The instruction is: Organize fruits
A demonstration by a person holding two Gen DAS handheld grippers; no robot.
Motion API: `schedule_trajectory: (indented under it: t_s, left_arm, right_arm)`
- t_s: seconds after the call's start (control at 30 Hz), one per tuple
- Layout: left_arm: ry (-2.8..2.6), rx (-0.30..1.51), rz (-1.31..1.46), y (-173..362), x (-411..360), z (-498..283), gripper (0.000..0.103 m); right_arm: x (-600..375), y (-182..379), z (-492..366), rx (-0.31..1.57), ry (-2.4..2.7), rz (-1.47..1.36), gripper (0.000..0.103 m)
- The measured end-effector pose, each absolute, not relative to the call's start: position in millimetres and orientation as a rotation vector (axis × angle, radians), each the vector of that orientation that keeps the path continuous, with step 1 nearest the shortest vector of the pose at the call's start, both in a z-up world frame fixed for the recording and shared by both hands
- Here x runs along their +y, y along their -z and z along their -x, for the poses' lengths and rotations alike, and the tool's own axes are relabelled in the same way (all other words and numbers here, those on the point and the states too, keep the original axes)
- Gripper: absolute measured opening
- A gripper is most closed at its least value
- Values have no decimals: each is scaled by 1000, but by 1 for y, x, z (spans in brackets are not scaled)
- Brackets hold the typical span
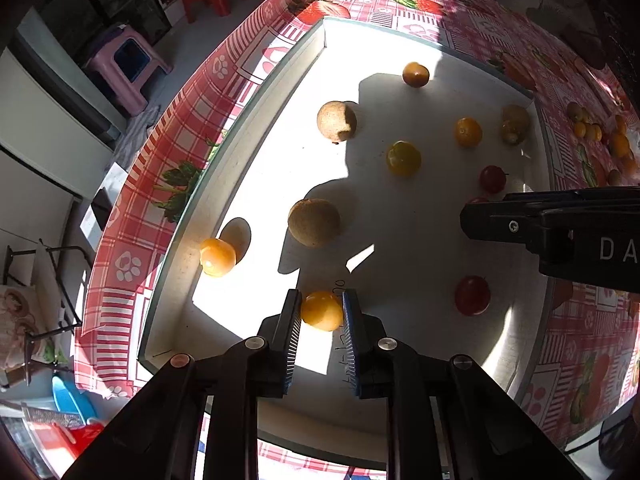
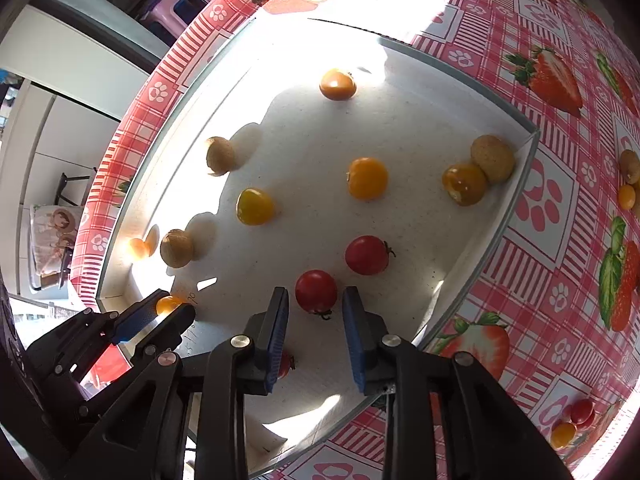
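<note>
A white shallow tray point(image 1: 240, 132) point(image 2: 520, 160) lies on a red checked tablecloth and holds several small fruits: yellow, orange and red tomatoes and brown round ones. My left gripper point(image 1: 322, 294) points down into the tray's near left corner, shut on a yellow tomato point(image 1: 322, 312) that sits on the tray floor; in the right wrist view this gripper point(image 2: 168, 306) shows at lower left. My right gripper point(image 2: 316, 291) stands open around a red tomato point(image 2: 316, 292), with gaps on both sides. A second red tomato point(image 2: 367, 255) lies just beyond it.
Two brown fruits point(image 1: 337, 120) point(image 1: 314, 222) and an orange tomato point(image 1: 217, 257) lie left of centre in the tray. More loose fruits sit on the tablecloth point(image 1: 600, 136) point(image 2: 576, 420) to the right of the tray. The table edge drops to the floor on the left, near a pink stool point(image 1: 124, 64).
</note>
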State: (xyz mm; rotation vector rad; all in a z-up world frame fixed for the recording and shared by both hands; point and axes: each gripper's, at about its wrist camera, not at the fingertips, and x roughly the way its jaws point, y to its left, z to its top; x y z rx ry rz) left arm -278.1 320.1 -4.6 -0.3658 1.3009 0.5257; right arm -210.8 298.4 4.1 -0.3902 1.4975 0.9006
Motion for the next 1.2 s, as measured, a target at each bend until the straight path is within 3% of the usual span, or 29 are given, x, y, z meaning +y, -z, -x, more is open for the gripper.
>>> schedule_trajectory:
  t_s: [0.03, 0.07, 0.1, 0.57, 0.67, 0.87, 0.97, 1.2]
  left_arm:
    - [-523, 1301, 367, 4, 319, 277, 29]
    - [-529, 1295, 362, 3, 318, 277, 59]
    - [-543, 1272, 352, -2, 315, 278, 81]
    - [-482, 1278, 305, -34, 295, 270, 81]
    - [-483, 1280, 308, -41, 297, 272, 103]
    - [-490, 1285, 288, -53, 299, 274, 103]
    - [-490, 1308, 296, -58, 301, 273, 103]
    - [-457, 1363, 296, -63, 303, 273, 103]
  right_arm:
    - [298, -8, 210, 1489, -904, 382, 50]
    - [297, -12, 211, 1480, -907, 373, 51]
    - [295, -15, 211, 1473, -909, 363, 53]
    - [255, -52, 208, 1460, -806, 375, 81]
    - [243, -56, 208, 1470, -766, 407, 81]
    - [233, -66, 218, 1458, -713, 463, 88]
    - [231, -75, 221, 1454, -703, 467, 103]
    - [231, -96, 227, 1423, -666, 489, 103]
